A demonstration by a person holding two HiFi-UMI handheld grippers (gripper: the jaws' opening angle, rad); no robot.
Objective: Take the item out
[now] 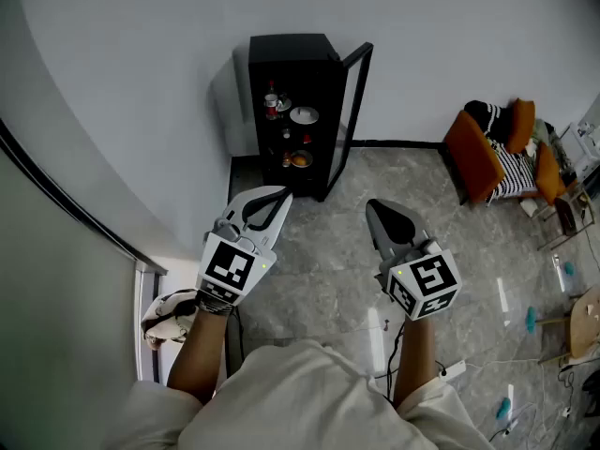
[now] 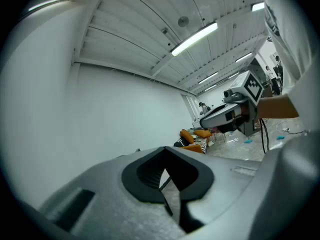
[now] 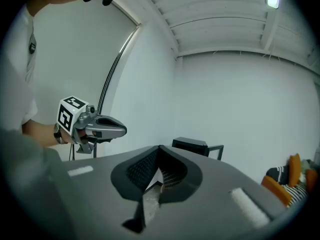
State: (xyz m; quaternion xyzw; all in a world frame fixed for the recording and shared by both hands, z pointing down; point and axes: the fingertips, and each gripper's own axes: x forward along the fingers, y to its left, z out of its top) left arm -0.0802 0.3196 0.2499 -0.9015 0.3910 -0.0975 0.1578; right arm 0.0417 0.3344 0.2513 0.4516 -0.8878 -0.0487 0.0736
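A black cabinet stands against the wall with its glass door swung open. Its shelves hold a red can, a white bowl and an orange item on a plate. My left gripper is held above the floor, short of the cabinet's lower left, its jaws shut and empty. My right gripper hovers to the right, near the door's foot, also shut with nothing in it. The right gripper view shows the cabinet far ahead and the left gripper beside it.
Orange chairs with a striped cushion stand at the right wall. Cables and a power strip lie on the marble floor near my feet. A round wooden table is at the far right. A curved railing runs along the left.
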